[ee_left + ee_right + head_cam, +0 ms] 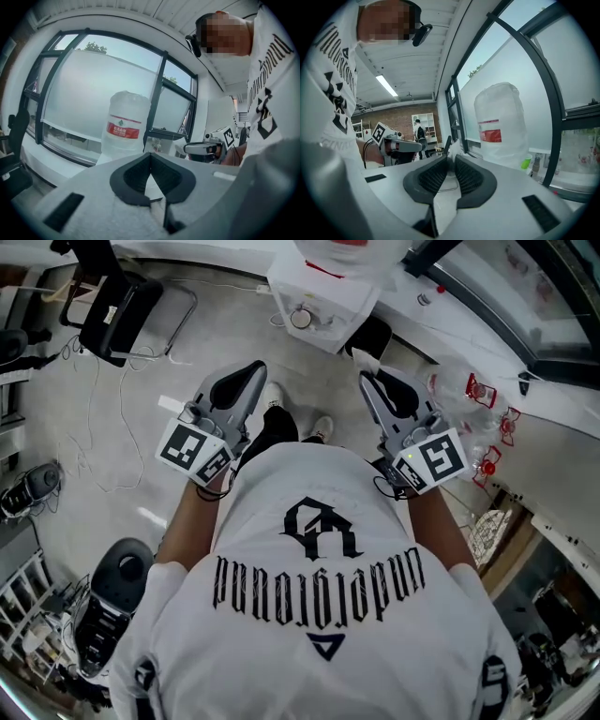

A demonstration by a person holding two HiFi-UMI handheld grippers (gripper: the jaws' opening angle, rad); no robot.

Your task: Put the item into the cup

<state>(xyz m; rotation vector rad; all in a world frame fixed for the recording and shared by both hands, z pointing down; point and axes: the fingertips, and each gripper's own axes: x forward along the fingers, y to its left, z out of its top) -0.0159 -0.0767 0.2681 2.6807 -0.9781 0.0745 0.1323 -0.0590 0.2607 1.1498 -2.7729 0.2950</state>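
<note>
A small green cup-like vessel point(526, 162) stands on the window ledge point(562, 180), just right of the water bottle point(499, 124). It cannot be told whether this is the task's cup. The item itself cannot be made out in any view.

Left hand-held gripper point(255, 367): jaws closed, pad tips touching, nothing between them. It is held in front of the person's torso and points away from the body.

Right hand-held gripper point(366, 379): jaws drawn together to a thin slit, nothing gripped. It is held level with the left unit and well apart from it, on the right side of the body.

The person wears a white printed T-shirt point(319, 615) and stands on a pale floor point(141, 381). The water bottle sits inverted on a white dispenser point(319, 301) at the far side, between the two grippers' lines. A black chair point(122, 306) stands far left. Clear plastic bags point(469, 399) lie at the right, near the right hand-held gripper.
</note>
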